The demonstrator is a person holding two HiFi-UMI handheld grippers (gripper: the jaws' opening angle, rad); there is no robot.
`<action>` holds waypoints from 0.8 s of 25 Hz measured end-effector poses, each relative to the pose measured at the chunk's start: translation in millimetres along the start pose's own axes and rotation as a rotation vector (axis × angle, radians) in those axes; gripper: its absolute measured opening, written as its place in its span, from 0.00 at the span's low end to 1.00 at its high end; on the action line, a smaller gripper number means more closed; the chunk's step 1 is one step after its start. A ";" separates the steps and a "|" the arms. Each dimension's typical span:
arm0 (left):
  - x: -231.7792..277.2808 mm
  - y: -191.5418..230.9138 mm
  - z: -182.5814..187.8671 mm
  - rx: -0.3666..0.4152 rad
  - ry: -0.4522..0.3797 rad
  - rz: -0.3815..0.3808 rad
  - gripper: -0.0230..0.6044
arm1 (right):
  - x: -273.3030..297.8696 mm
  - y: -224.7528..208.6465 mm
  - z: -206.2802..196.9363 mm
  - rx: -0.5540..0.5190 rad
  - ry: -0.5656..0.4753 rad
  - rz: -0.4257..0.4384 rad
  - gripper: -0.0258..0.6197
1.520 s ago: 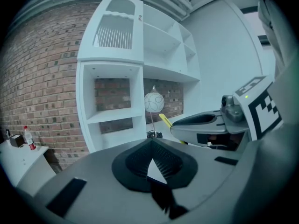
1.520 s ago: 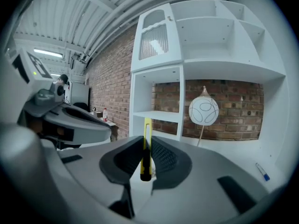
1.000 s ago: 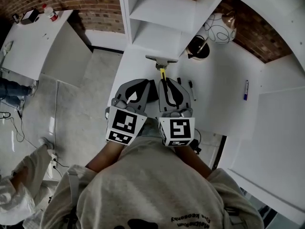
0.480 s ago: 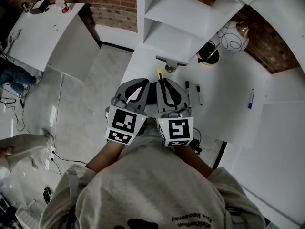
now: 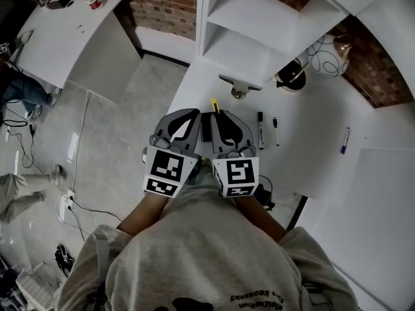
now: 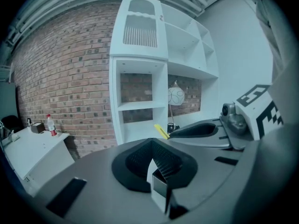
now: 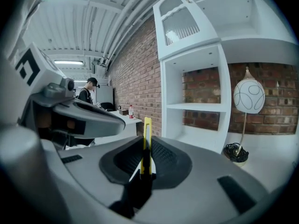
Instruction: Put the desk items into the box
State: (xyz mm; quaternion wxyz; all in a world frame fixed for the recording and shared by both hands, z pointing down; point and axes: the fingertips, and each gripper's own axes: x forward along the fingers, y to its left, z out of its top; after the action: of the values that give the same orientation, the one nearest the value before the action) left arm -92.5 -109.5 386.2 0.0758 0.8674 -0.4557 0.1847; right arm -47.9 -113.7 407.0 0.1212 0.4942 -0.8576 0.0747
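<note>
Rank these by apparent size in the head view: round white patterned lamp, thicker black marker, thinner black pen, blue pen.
1. Round white patterned lamp
2. Thicker black marker
3. Thinner black pen and blue pen look about alike; no ranking between them.

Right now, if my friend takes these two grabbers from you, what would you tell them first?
Left gripper: shut on a small boxy piece; I can't tell what it is.
Right gripper: shut on a yellow-and-black tool.
On the white desk: one black marker, another marker beside it, and a blue pen farther right.
Done: two items picked up.
Left: no box shows in any view, so find it, drop both items in, then collect the markers and the pen.
</note>
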 end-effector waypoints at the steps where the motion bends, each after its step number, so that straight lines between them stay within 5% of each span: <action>1: 0.1 0.5 -1.4 -0.004 0.002 0.002 0.05 | 2.1 0.1 -4.5 0.009 0.012 0.005 0.13; 20: -2.5 8.4 -26.4 -0.039 0.047 0.047 0.05 | 33.9 11.5 -85.7 0.024 0.383 0.118 0.13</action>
State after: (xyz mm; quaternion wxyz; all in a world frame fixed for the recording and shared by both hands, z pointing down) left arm -107.3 -104.5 409.3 0.0992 0.8504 -0.4774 0.1979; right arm -62.7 -114.7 498.7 0.2718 0.4213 -0.8453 0.1844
